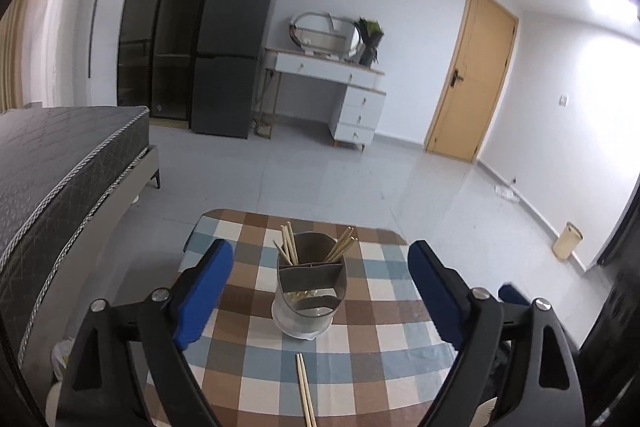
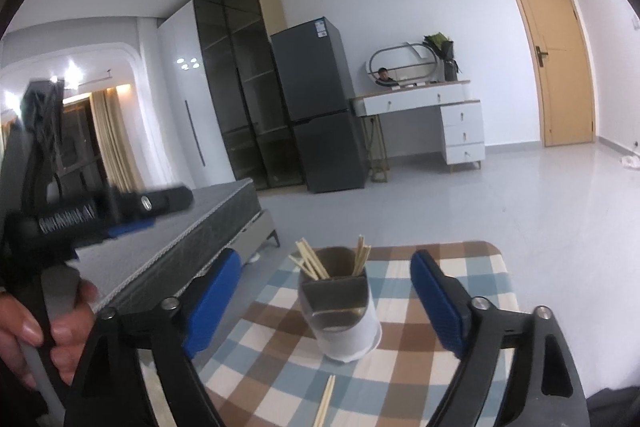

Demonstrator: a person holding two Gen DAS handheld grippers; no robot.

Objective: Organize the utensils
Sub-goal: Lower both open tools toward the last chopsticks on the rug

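Divided grey holder (image 1: 308, 279), chopsticks (image 1: 289, 245) upright

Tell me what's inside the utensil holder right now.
The utensil holder has two bunches of chopsticks standing in its back compartments, left and right. The front compartment looks empty, though its floor is partly hidden. One pair of chopsticks lies outside on the table.
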